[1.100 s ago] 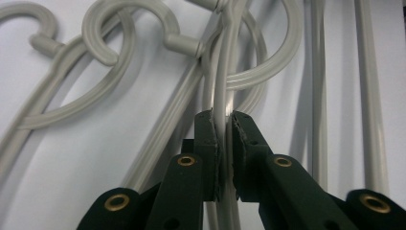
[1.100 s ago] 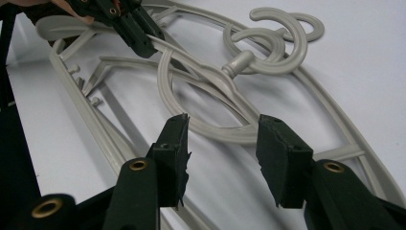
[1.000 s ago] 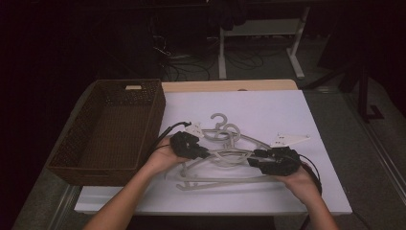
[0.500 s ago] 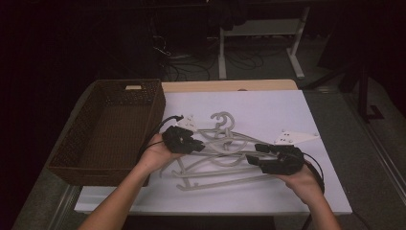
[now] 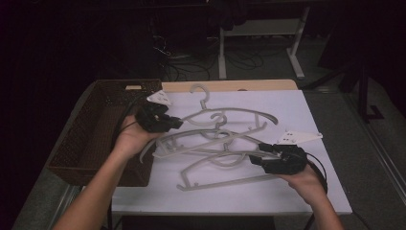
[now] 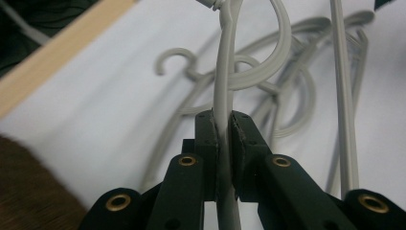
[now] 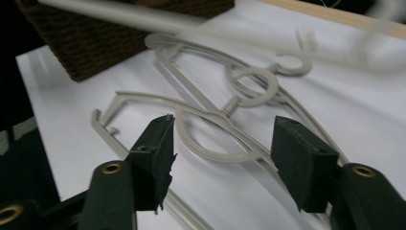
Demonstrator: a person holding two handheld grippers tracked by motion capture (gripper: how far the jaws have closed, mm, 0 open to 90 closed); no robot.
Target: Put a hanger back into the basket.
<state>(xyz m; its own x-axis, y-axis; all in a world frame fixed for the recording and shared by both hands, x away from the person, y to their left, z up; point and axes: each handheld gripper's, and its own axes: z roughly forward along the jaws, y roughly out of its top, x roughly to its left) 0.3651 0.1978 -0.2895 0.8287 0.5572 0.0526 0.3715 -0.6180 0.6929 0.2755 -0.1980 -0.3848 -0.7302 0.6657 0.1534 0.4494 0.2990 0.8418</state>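
**Left has one hanger lifted, snag risk with the pile**

Left gripper (image 5: pixel 165 120) is clenched on the arm of a grey hanger (image 5: pixel 225 114); in the left gripper view the jaws pinch the thin bar (image 6: pixel 225 124) with almost no pad overlap. That hanger is up off the white table (image 5: pixel 306 120), its hook toward the far edge, just beside the wicker basket (image 5: pixel 91 134).

Right gripper (image 5: pixel 273 160) is released, jaws wide apart, hovering over the remaining hangers (image 5: pixel 215 153) lying tangled on the table. In the right gripper view the hooks and loops (image 7: pixel 251 84) overlap each other.

Risks as I read them:
- Lifted hanger's far arm sits close over the pile. If it's hooked under another, pulling toward the basket likely drags the whole stack.
- Grip is on a narrow round bar near its end, so the hanger can pivot or slip out under its own weight.
- Hanger looks about as long as the basket, so it could catch on the rim unless lined up lengthwise.
- Right may clamp two overlapping bars at once.
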